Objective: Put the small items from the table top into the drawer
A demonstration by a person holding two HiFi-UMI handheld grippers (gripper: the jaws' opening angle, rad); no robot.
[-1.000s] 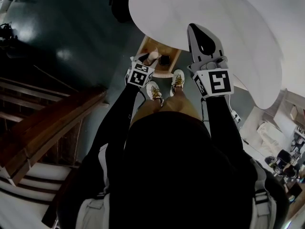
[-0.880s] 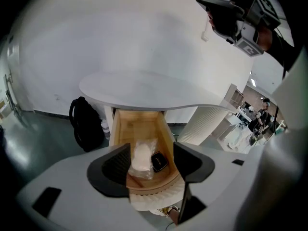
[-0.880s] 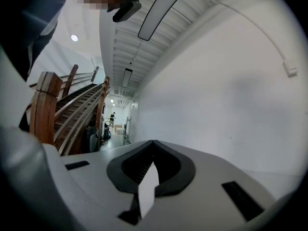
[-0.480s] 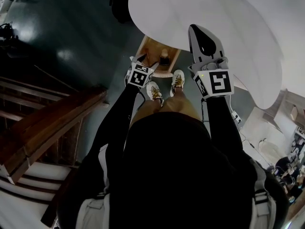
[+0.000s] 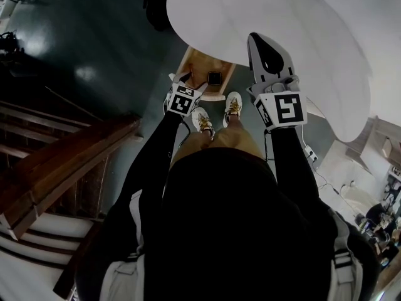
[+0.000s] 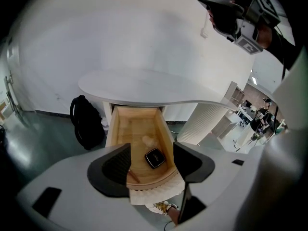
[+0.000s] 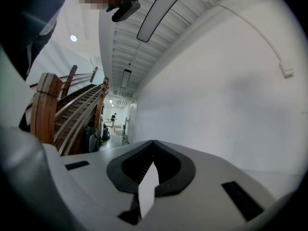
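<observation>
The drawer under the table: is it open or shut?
Open. The drawer stands pulled out from under the white table top; its wooden inside shows, with a small black item in it.

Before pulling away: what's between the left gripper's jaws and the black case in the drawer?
Nothing: left gripper view shows the left gripper, jaws just opened, empty; only air above the black case in the drawer.

The drawer is showing pale, smooth wood; inside it a small black case is gleaming (glossy plastic, seemingly); above it the table is looking matt white.
</observation>
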